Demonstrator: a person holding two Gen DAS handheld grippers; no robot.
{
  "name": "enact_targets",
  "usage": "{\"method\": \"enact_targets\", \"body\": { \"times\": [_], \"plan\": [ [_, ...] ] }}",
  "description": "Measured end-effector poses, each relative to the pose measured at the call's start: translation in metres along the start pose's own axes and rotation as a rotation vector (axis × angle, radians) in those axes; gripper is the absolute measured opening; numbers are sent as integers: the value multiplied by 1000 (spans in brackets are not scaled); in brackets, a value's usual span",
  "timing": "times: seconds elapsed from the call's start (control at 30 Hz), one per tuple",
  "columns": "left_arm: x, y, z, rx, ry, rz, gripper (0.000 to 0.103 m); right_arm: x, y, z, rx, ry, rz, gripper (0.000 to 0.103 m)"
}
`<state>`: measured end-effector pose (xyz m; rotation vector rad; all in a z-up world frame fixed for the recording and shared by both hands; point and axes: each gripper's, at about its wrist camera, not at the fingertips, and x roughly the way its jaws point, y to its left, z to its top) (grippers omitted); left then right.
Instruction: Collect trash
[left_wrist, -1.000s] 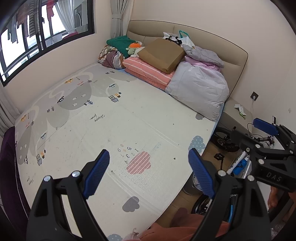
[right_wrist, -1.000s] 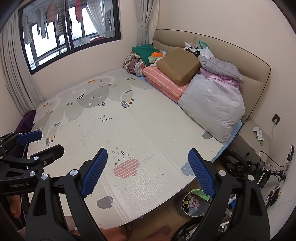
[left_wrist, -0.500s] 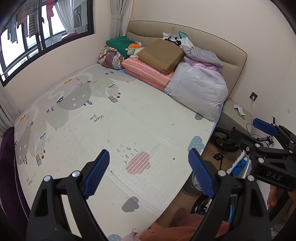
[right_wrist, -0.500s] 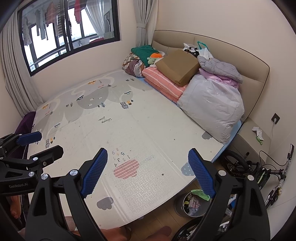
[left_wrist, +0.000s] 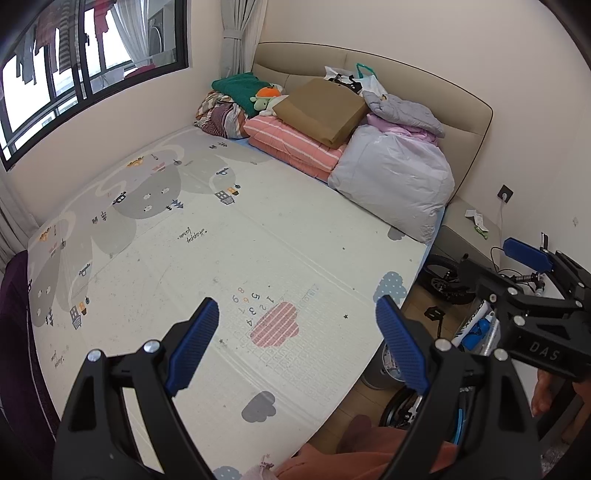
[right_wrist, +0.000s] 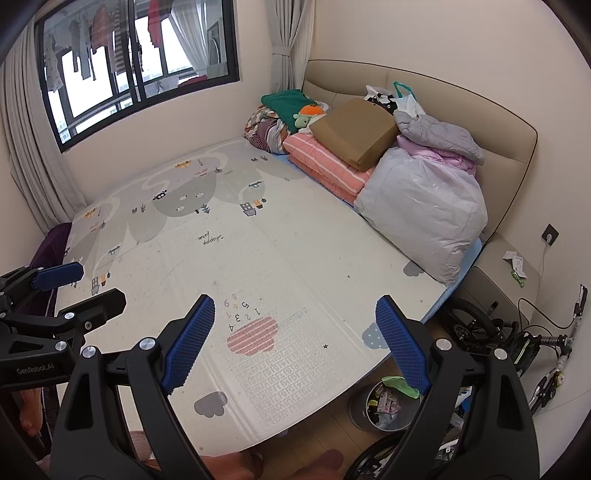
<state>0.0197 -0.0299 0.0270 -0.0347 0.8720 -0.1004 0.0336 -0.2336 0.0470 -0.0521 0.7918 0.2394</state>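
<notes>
Blue-padded and spread wide, the left gripper (left_wrist: 297, 334) hangs over the foot of the bed with nothing between its pads, and the right gripper (right_wrist: 295, 332) is just the same, jaws apart and empty, angled down at the play mat (right_wrist: 303, 251). Both hover side by side, and no trash is in hand.

So where is the trash? Two crumpled scraps of paper (right_wrist: 515, 260) sit on the bedside cabinet (right_wrist: 495, 258) against the far wall, next to a small green wrapper (right_wrist: 517, 278). The bin (right_wrist: 384, 406) stands on the floor just off the bed's corner, already partly filled.

Now the hazards, as I judge them. Getting to those scraps means reaching past the child's bike (right_wrist: 480, 332) wedged between bed and cabinet, and a gripper could clip a wheel or handlebar. A charging cable (right_wrist: 543, 321) trails down from the wall socket (right_wrist: 550, 234) close by and could snag on a finger. Thin paper lying flat is hard to pinch; the pads may slide over it or push it off the cabinet behind the bike. And a light scrap could flutter loose before it is over the bin.
</notes>
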Motion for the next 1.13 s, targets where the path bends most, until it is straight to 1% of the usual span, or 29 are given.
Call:
{"method": "enact_targets", "body": {
  "times": [0.13,0.37,0.6,0.8,1.13],
  "plan": [
    [-6,-2,1,18,-29,-1,87,0,0,0,-2,-1,0,86],
    [-7,-5,0,40,-37,-5,87,-2,1,-1,4,-4,-1,86],
    [-4,-1,-1,17,-27,10,87,-2,2,-1,5,-4,-5,86],
    [-10,2,-2,5,-56,10,87,-3,2,-1,6,-4,-7,86],
    [-7,3,-5,9,-29,6,87,-3,4,-2,3,-5,-7,86]
  ]
}}
